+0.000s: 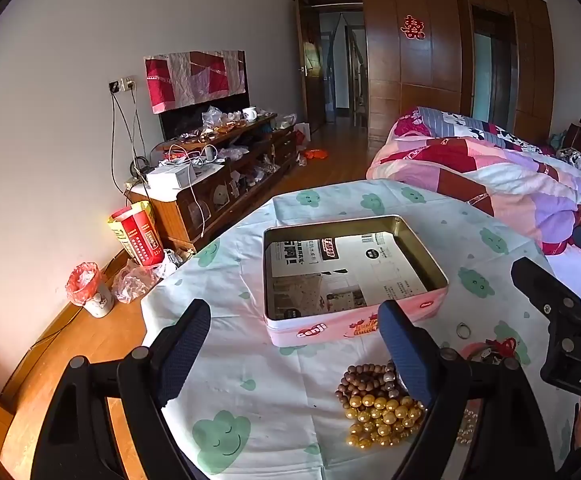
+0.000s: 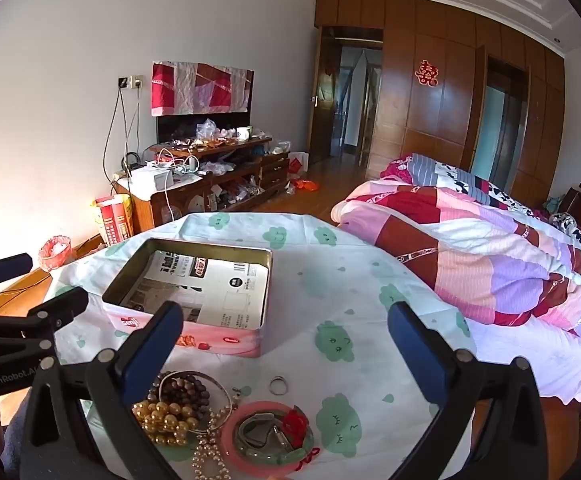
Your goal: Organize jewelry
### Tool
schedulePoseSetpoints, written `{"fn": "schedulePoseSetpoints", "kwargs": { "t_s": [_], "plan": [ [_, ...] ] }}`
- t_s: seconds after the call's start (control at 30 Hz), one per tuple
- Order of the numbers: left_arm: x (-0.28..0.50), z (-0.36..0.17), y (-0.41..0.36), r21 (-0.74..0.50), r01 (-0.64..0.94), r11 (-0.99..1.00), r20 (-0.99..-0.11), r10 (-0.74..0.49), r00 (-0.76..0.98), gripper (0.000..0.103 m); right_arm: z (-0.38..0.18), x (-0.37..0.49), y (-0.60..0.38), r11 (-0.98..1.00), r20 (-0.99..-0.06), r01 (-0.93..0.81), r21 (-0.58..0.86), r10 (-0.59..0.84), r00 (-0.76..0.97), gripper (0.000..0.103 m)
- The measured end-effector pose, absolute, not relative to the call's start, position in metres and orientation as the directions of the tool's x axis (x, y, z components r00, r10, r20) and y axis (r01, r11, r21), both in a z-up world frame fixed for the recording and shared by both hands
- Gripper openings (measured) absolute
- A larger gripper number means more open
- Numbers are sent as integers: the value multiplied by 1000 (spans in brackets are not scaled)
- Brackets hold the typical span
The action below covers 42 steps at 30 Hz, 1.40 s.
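An open pink tin box [image 1: 330, 326] lined with printed paper sits on the cloud-patterned tablecloth; it also shows in the right wrist view [image 2: 218, 344]. In front of it lies a jewelry pile: brown wooden beads [image 1: 364, 380] [image 2: 188, 390], gold pearl beads [image 1: 382, 420] [image 2: 162, 420], a silver ring [image 1: 463, 330] [image 2: 278, 385], a green jade bangle with a red knot on a pink disc [image 2: 268, 440]. My left gripper [image 1: 294, 348] is open and empty above the table, left of the beads. My right gripper [image 2: 286, 348] is open and empty above the pile.
The tablecloth [image 2: 350, 280] covers a round table. A bed with a patchwork quilt [image 2: 490, 248] is close on the right. A cluttered wooden TV cabinet [image 1: 218, 176], a red bag [image 1: 138, 236] and a small bin [image 1: 90, 288] stand along the left wall.
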State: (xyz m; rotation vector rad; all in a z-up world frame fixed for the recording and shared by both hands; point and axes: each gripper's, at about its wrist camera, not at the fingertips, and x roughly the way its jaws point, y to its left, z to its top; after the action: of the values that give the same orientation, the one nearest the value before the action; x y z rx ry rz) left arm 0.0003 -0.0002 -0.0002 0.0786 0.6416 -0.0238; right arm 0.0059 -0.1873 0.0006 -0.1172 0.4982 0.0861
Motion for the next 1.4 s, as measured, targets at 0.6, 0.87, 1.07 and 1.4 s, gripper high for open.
{"fn": "schedulePoseSetpoints", "kwargs": {
  "t_s": [0.6, 0.87, 1.07, 1.4],
  "plan": [
    [0, 0, -1, 73, 43, 996, -586, 8, 811, 86, 0, 6, -187, 990, -489, -115, -87, 58, 870, 103],
    [-1, 2, 2, 72, 40, 997, -587, 9, 809, 86, -1, 6, -187, 990, -491, -115, -87, 58, 869, 103],
    [-1, 1, 7, 73, 37, 997, -587, 13, 809, 86, -1, 7, -187, 990, -491, -113, -86, 56, 869, 103],
    [-1, 1, 7, 74, 38, 997, -589, 13, 808, 86, -6, 6, -189, 990, -496, -115, -83, 59, 866, 103]
  ]
}}
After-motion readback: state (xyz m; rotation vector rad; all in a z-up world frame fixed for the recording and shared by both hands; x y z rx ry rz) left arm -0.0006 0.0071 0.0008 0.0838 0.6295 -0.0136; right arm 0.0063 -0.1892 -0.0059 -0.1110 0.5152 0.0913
